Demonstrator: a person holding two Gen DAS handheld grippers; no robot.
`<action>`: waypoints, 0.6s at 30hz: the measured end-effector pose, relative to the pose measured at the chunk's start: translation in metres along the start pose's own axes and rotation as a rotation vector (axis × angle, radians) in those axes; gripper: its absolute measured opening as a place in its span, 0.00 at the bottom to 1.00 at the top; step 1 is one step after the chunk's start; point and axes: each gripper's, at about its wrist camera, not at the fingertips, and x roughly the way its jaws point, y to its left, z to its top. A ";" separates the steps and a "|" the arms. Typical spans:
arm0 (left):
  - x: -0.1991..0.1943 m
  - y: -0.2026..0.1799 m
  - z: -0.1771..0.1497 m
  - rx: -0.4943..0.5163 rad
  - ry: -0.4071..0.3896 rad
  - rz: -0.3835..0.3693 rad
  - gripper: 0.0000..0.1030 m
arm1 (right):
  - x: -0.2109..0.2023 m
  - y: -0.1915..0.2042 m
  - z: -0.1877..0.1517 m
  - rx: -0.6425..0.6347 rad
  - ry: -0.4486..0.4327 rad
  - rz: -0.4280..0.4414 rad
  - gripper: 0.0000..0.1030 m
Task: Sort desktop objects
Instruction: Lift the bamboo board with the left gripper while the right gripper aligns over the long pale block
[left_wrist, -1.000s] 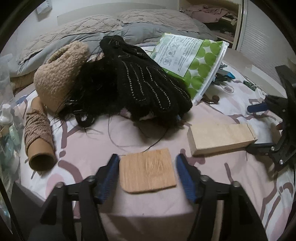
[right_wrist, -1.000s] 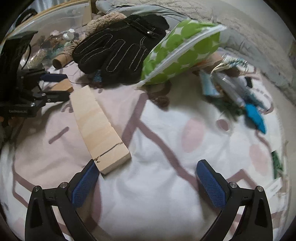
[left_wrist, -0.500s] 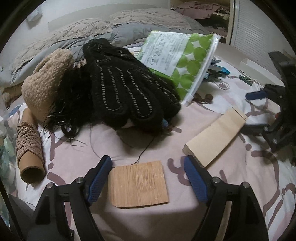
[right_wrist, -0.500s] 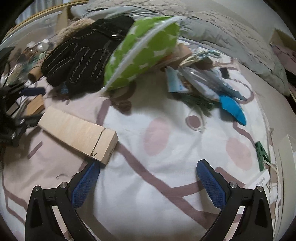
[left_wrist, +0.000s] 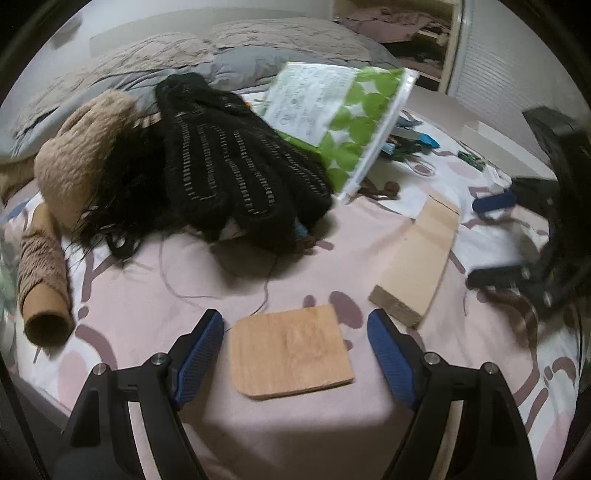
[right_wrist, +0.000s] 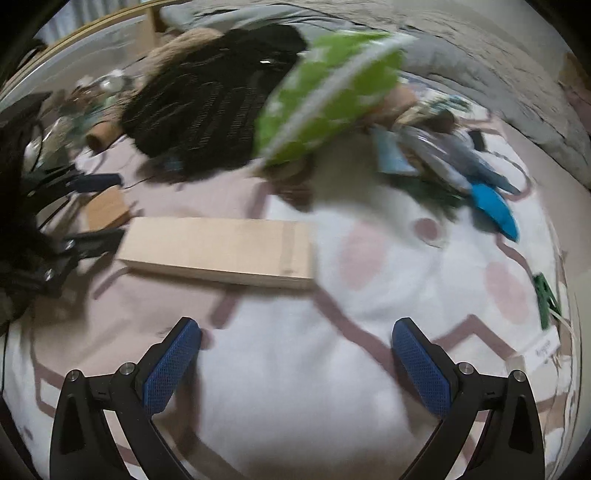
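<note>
Desktop oddments lie scattered over a soft, pink-patterned bedsheet (left_wrist: 147, 295). Between the spread blue pads of the left gripper (left_wrist: 295, 347) rests a thin, flat square of tan wood (left_wrist: 290, 356) with rounded corners, untouched on either side; those jaws have just been opening. Just beside it lies a longer pale wooden block (left_wrist: 417, 258), smooth-faced with rough end grain. Beyond sit black knitted gloves (left_wrist: 236, 177), a fuzzy beige hat (left_wrist: 81, 162), a cardboard tube wound with twine (left_wrist: 42, 269) and a glossy green-spotted pouch (left_wrist: 347, 122). The right gripper (right_wrist: 297, 365) hangs wide over bare sheet, holding nothing.
</note>
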 end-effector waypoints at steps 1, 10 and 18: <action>-0.002 0.003 -0.001 -0.012 -0.003 0.000 0.78 | 0.000 0.003 0.002 -0.005 -0.003 -0.001 1.00; -0.009 0.015 -0.008 -0.054 -0.014 -0.027 0.78 | -0.011 0.015 0.019 0.050 -0.049 0.043 1.00; -0.013 0.017 -0.012 -0.052 -0.023 -0.032 0.59 | -0.007 0.006 0.023 0.168 -0.056 0.128 1.00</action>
